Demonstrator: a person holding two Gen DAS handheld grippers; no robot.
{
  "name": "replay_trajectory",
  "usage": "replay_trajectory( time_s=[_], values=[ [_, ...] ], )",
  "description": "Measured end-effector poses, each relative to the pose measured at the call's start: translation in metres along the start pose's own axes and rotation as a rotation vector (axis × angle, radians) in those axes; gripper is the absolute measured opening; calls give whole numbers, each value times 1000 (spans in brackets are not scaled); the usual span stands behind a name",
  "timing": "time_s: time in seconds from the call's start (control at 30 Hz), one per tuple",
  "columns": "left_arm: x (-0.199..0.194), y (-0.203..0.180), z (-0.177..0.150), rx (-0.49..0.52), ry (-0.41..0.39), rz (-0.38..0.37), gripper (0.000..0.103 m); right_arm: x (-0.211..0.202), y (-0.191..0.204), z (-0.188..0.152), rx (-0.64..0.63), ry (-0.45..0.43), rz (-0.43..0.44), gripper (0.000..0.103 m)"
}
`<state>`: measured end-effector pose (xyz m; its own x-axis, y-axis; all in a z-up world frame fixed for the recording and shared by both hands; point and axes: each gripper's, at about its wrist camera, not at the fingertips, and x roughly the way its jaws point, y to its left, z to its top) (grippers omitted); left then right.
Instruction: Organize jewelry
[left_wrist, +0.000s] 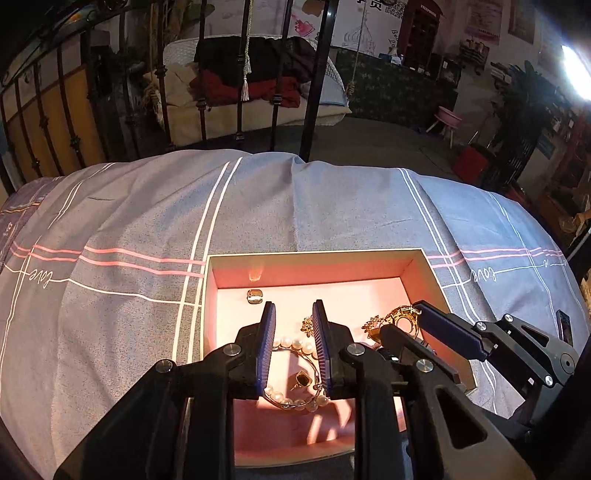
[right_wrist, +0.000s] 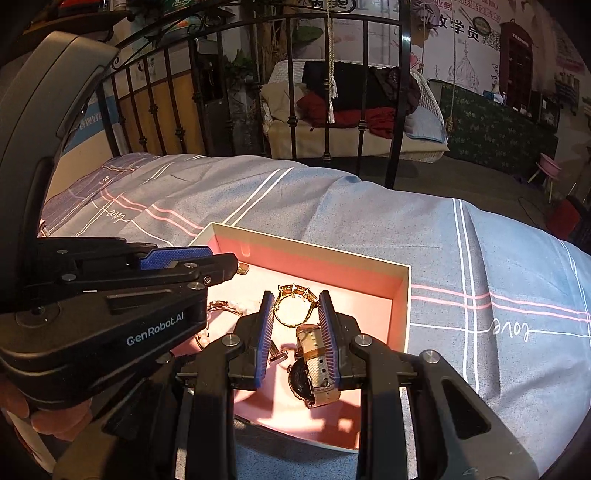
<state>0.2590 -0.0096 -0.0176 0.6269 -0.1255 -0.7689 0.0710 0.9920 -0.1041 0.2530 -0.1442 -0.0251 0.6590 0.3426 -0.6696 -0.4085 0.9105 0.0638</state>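
A shallow pink-lined box (left_wrist: 430, 273) (right_wrist: 400, 306) lies on the bed and holds jewelry. In the left wrist view my left gripper (left_wrist: 293, 314) is open over a pearl bracelet (left_wrist: 295, 400), a dark-stone ring (left_wrist: 303, 378) and a small gold flower piece (left_wrist: 306, 325); a small silver ring (left_wrist: 255, 296) lies near the far wall. My right gripper (right_wrist: 295, 304) is open inside the box, above a gold bangle (right_wrist: 293, 306) and a beige-strap watch (right_wrist: 314, 363). It also shows in the left wrist view (left_wrist: 406, 314).
The box sits on a grey-blue quilt (left_wrist: 147, 221) with white and pink stripes. A black iron bed rail (left_wrist: 317, 81) stands beyond the bed edge. Past it are a swing seat with clothes (right_wrist: 354, 110) and a pink chair (left_wrist: 448, 118).
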Motion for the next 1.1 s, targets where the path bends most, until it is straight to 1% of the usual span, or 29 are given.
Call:
replay_trajectory(
  time_s=[0.13,0.3,0.37,0.4,0.43,0.47,0.5,0.53,0.57,0.6,0.7,0.73,0.8,0.83,1.0,1.1],
  values=[
    [1,0,1,3,1,3,24,2,3,-1,-16,9,-2,26],
    [4,-3,2,9,8,8,25,1,3,-1,-20,12,-7,26],
    [3,-4,1,8,10,8,38,0,3,-2,-24,14,-8,26],
    [2,-4,1,5,6,11,53,-1,4,-3,-28,17,-7,27],
    [1,-3,2,-1,-2,14,64,-2,5,-3,-31,18,-12,32],
    [-2,-2,2,-9,-11,11,68,-3,6,-4,-34,13,-21,43],
    [-5,-2,2,-17,-16,11,76,-6,7,-4,-38,7,-28,48],
    [-7,-2,2,-22,-17,13,82,-8,7,-5,-42,2,-32,56],
    [-10,-2,2,-27,-15,16,85,-9,8,-6,-47,0,-40,63],
    [-13,-1,1,-31,-10,18,88,-12,10,-8,-52,-6,-50,67],
    [-24,0,-4,-41,-5,-1,90,-22,11,-14,-52,-29,-68,81],
    [-30,1,-8,-45,-15,-6,92,-28,12,-18,-49,-43,-72,87],
    [-45,3,-18,-48,-48,-14,93,-40,12,-28,-40,-69,-75,91],
    [-55,3,-25,-47,-74,-23,93,-48,12,-34,-33,-86,-80,96],
    [-112,4,-68,-39,-245,-69,96,-93,16,-70,-39,-207,-152,97],
    [-141,5,-92,-19,-334,-51,96,-123,17,-90,-26,-294,-194,97]
  ],
)
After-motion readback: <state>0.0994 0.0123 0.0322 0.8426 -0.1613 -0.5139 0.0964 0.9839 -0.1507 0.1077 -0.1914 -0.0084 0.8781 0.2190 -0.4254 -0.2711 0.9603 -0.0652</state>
